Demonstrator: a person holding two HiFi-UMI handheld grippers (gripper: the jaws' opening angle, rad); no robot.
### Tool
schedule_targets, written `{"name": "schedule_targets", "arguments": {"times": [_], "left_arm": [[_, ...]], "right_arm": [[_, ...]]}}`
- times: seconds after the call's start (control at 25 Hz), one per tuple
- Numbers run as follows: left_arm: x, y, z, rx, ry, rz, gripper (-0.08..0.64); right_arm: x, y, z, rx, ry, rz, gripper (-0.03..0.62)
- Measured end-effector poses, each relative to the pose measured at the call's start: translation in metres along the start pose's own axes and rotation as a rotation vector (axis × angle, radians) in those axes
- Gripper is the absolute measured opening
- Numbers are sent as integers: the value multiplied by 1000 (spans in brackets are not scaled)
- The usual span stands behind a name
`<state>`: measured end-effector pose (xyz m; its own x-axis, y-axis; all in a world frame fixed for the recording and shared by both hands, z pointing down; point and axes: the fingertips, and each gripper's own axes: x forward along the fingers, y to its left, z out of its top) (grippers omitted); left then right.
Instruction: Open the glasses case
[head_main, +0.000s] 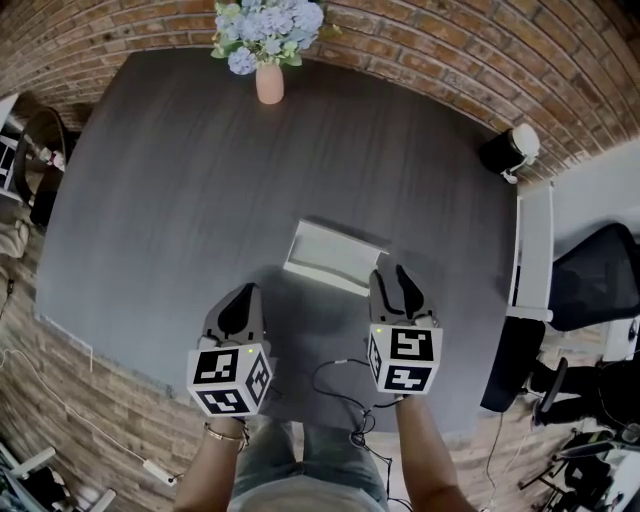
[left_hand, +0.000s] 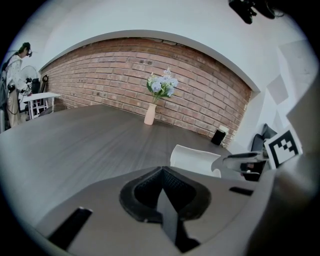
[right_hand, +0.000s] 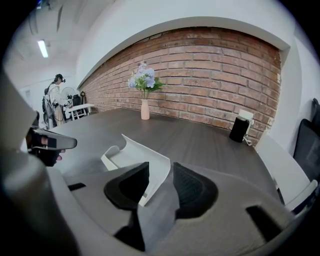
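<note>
- White glasses case (head_main: 330, 255) sits mid dark table (head_main: 180, 200), just ahead of both grippers.
- Lid (right_hand: 150, 157) stands raised; opening looks nearly done.
- Right gripper (head_main: 394, 282): jaws wide apart, lid's near edge between them, pads not pressing, nothing held.
- Left gripper (head_main: 244, 298): jaws together, empty, near case but apart from it.
- To finish well: pull right gripper straight back, not sideways, so pad does not catch lid and tip light case.
- If lid drops, hold base down with left gripper.
</note>
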<state>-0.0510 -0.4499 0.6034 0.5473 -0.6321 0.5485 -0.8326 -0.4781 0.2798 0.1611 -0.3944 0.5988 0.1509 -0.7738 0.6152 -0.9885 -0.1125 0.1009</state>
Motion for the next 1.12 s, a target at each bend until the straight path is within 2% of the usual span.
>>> {"name": "schedule_targets", "arguments": {"times": [0.24,0.48,0.64,0.8,1.12], "left_arm": [[-16,-6,14,19,-28,-22,-2],[-43,-17,36,37,-72,-51,-2],[-66,-27,55,56,-114,-84,-2],[-83,-42,83,73,-175,-121,-2],[-114,-65,149,137,-318,-168,-2]], "right_arm": [[-25,4,13,44,-39,2,144],[-69,0,29,109,-98,-24,100],[-106,-10,35,149,-141,-78,72],[-143,-26,45,192,-201,-162,8],[-205,-62,71,209,-311,-284,3]]}}
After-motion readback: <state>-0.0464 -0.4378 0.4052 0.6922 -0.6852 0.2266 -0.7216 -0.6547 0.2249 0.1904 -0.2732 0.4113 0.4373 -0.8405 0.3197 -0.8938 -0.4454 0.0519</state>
